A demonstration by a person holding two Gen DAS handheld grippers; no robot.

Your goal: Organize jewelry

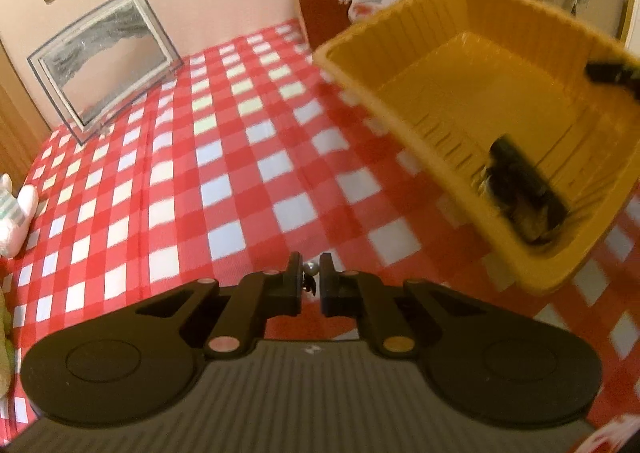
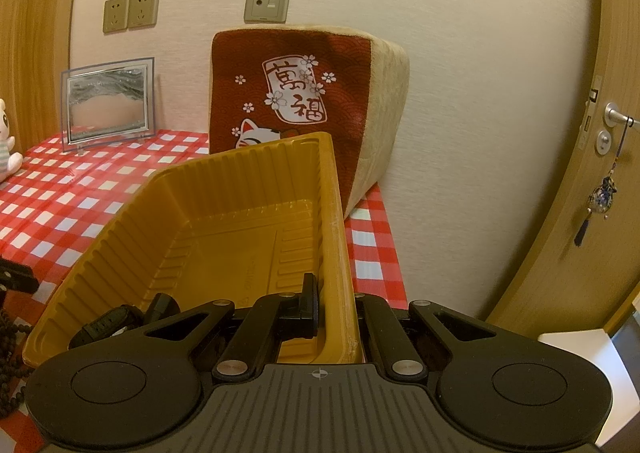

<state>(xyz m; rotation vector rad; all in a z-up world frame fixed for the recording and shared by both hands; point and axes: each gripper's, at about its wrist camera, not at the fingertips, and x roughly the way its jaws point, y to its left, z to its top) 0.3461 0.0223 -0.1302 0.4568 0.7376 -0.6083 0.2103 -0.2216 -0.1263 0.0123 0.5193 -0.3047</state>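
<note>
A yellow plastic tray [image 1: 448, 41] is lifted and tilted above the red checked tablecloth. My right gripper [image 2: 335, 303] is shut on the tray's right wall [image 2: 334, 237]. A black watch [image 2: 106, 323] lies at the tray's low end; it also shows in the left wrist view [image 1: 524, 193]. My left gripper [image 1: 311, 279] is shut on a small piece of jewelry with a silver bead [image 1: 310, 268], held over the cloth to the left of the tray. A dark bead bracelet [image 2: 10, 353] hangs at the left edge of the right wrist view.
A glass sand-art frame [image 1: 106, 53] stands against the wall at the back left. A red lucky-cat cushion [image 2: 304, 101] leans on the wall behind the tray. A white plush toy [image 1: 12, 213] sits at the left edge. A door [image 2: 608, 157] is on the right.
</note>
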